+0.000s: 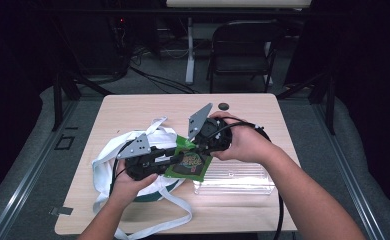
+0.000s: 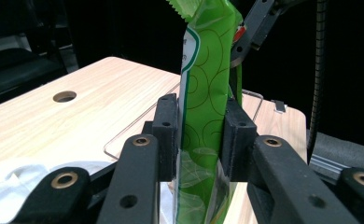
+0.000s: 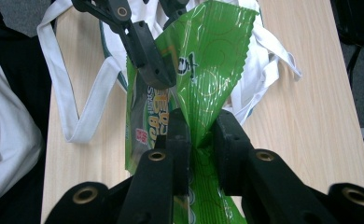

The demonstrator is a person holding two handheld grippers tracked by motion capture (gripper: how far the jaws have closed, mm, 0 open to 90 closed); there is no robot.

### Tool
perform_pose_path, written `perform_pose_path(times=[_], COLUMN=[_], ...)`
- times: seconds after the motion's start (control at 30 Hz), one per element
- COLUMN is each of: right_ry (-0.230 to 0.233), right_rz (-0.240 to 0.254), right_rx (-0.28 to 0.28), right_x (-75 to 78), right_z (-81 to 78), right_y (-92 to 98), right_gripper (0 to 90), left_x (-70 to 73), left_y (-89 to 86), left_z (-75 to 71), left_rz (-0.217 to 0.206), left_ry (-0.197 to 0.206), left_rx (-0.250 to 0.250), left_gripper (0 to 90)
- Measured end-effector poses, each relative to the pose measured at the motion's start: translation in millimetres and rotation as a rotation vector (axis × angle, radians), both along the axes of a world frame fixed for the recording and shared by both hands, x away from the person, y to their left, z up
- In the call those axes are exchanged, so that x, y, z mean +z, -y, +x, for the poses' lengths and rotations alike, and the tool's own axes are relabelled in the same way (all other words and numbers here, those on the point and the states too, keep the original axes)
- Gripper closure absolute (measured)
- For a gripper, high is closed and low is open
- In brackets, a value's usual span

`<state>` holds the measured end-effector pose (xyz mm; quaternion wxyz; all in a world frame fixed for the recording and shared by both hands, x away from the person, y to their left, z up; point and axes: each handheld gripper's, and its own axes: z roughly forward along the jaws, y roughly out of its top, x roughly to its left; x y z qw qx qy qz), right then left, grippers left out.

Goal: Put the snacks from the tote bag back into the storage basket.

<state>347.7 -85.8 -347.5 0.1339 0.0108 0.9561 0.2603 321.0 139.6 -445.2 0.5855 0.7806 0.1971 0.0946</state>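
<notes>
Currently mid-step: both tools on one green snack packet (image 1: 189, 164), held up off the table (image 1: 133, 107), above the white cloth bag (image 1: 114, 150) & just left of the clear plastic box (image 1: 233, 182).

L side: white bag w/ long straps lies on tabletop under person's left hand. Left gripper (image 1: 170, 160) is clamped on the packet; left gripper view has both pads pressed flat vs. the green film (image 2: 203, 93), packet standing upright between them, pinch approx mid-width.

Centre: packet spans between the two tools, film slightly crumpled.

R side: right gripper (image 1: 199, 146) closed on the packet's upper part; right gripper view has foil bunched into a tight fold between the pads (image 3: 196, 116), serrated edge fanning out above. Left tool's jaw also visible there, gripping further along.

Judgement: looks like a two-point hold to pull/tear the packet open, or a handover between tools — can't tell which. If opening, next move calls for firm grip both sides, pulling apart near the seam, w/o slipping on glossy film. If transfer, one tool must let go first.
</notes>
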Motion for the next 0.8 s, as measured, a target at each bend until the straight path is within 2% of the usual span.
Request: perform_pose_path(times=[0.57, 0.8], right_ry=[0.041, 0.055], right_rz=[-0.02, -0.023], right_rx=[-0.015, -0.021], right_x=[5.2, 7.1], right_z=[0.9, 1.1], right_y=[4.4, 8.2], right_gripper=[78.1, 78.1], left_x=[-2.0, -3.7], left_y=[-3.7, -5.6], left_z=[3.8, 6.2], left_rz=[-0.027, -0.037], left_ry=[-0.036, -0.046], left_rx=[0.018, 0.029], left_gripper=[61.2, 60.1])
